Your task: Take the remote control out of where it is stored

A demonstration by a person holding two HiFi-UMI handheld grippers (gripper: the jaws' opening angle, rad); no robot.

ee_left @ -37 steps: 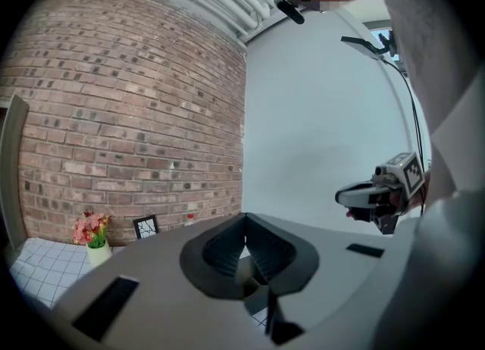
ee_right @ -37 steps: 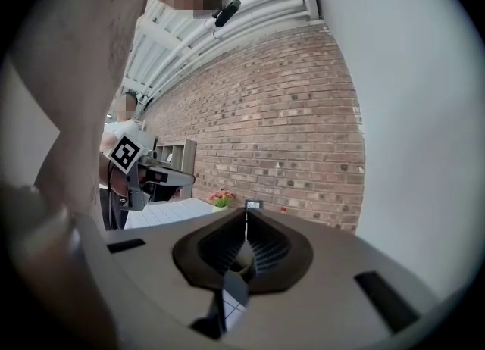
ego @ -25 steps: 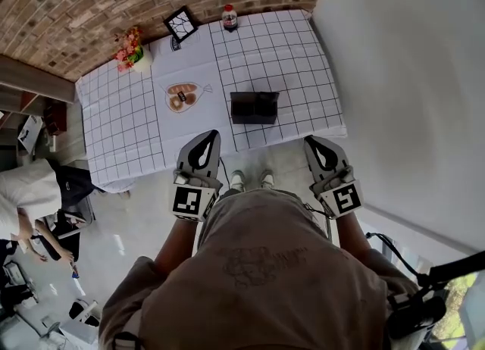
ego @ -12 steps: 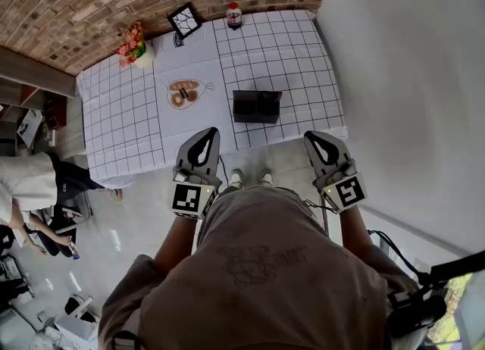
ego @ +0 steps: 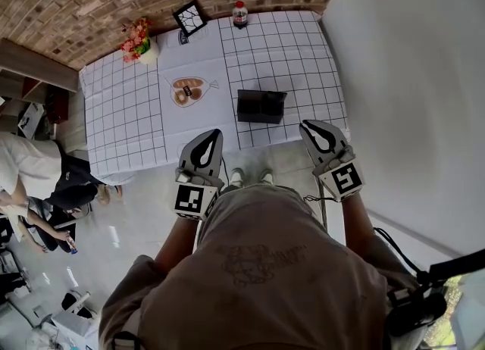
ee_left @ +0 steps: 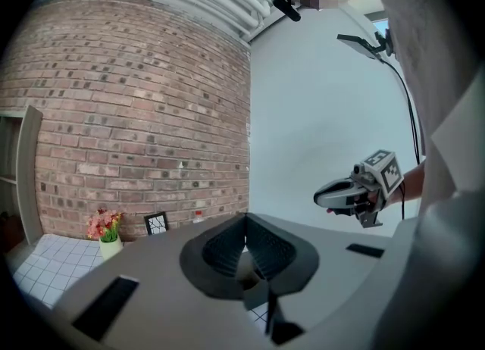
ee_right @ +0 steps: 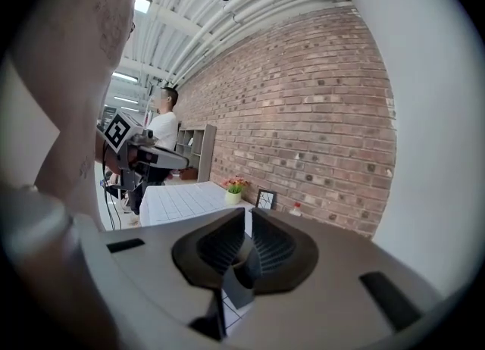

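Held left gripper (ego: 208, 136) and right gripper (ego: 309, 127) pressed together on nothing, short of the checked table (ego: 129, 114). Saw no remote control; judged it hidden inside the black box (ego: 261, 106) near the table's front edge. Expected light, rigid, smooth plastic, likely slippery; best pinched across its long sides.

The dark box (ego: 261, 106) near the front edge of the bench (ego: 129, 114) shows only a black top in the head view, and what lies inside cannot be told. Left of the box, the brown things on the plate (ego: 187, 91) are too small to name. Behind the box, the bottle (ego: 240, 14) has a label too small to read. The grey bodies of the left claw (ee_left: 245, 223) and right claw (ee_right: 251, 220) cover the box in their own views. Far left of the box, a bystander (ego: 30, 182) is cut by the picture's edge.
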